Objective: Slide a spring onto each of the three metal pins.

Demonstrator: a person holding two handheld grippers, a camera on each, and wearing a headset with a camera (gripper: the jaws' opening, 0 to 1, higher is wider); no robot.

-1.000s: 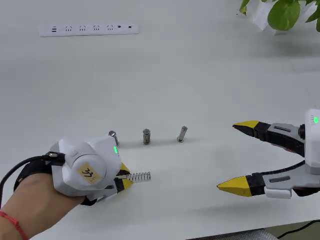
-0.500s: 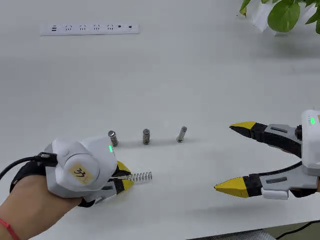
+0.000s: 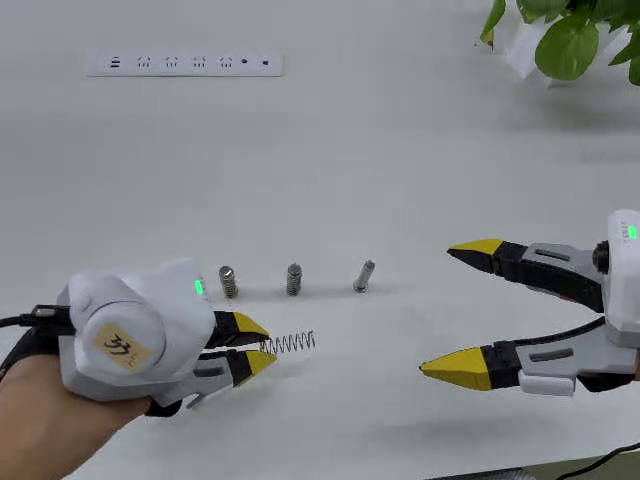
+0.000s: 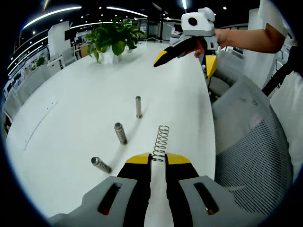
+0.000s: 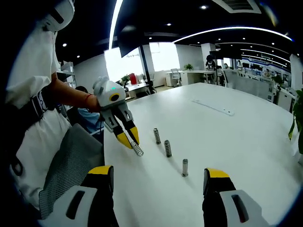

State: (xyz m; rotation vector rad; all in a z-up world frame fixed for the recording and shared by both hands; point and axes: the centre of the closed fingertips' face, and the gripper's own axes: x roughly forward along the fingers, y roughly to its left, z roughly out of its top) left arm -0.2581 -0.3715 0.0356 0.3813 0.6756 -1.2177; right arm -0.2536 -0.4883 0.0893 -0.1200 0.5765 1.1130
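Note:
Three metal pins stand in a row on the white table. The left pin and the middle pin each carry a spring. The right pin is bare. My left gripper is shut on one end of a loose spring, just in front of the pins. The spring's free end points toward the bare pin. My right gripper hovers open to the right, holding nothing.
A white power strip lies at the far left of the table. A potted plant stands at the far right corner. The table's near edge runs just below the right gripper, with a mesh chair beyond it.
The left gripper has tilted, so the spring's free end now angles up toward the pins instead of lying level. The right gripper has drifted slightly left.

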